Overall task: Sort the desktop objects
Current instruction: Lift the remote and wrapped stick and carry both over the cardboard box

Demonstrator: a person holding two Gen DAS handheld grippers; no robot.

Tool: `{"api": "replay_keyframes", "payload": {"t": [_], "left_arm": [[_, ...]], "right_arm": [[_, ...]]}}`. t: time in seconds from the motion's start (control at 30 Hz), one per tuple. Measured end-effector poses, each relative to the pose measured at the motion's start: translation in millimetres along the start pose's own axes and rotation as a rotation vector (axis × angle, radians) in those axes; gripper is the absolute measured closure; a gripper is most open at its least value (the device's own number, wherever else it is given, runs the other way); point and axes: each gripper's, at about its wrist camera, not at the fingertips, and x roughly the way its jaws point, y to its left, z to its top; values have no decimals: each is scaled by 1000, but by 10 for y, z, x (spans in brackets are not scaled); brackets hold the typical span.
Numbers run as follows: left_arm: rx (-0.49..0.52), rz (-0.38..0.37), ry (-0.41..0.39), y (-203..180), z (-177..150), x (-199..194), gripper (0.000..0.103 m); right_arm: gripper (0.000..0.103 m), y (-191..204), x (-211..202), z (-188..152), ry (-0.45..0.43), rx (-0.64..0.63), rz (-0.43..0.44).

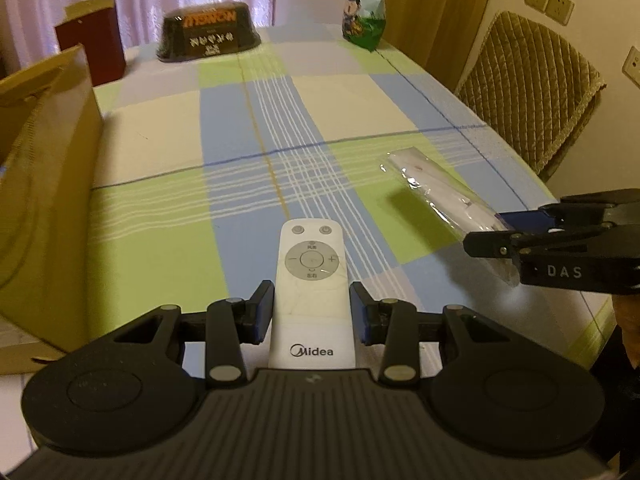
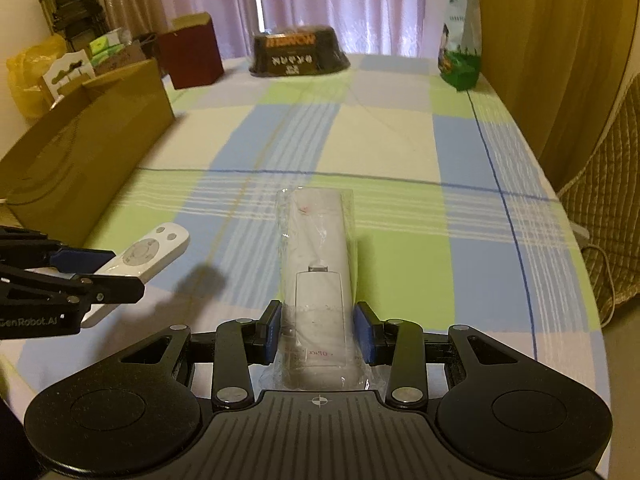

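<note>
A white Midea remote sits between the fingers of my left gripper, which is shut on its lower half. The right wrist view shows that remote held above the checked tablecloth, with a shadow under it, in the left gripper. My right gripper is shut on a white remote wrapped in clear plastic. The wrapped remote also hangs above the cloth, at the right gripper, to the right of the Midea remote.
An open cardboard box stands along the table's left side. Behind it is a dark red box. A black wrapped package and a green snack bag stand at the far end. A quilted chair is beside the right edge.
</note>
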Motion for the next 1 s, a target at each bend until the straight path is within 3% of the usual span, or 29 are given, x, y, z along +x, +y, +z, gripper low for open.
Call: {"api": "replay_keyframes", "payload": {"t": [0.47,1.0], "left_arm": [[-54,55,-105,206,-3,-768,68],[-114,131,-175,505,-98,-1357,68]], "right_arm": [[66,546,-507,197,-97,-56,49],[66,954,-689,387,-152,-127,102]]}}
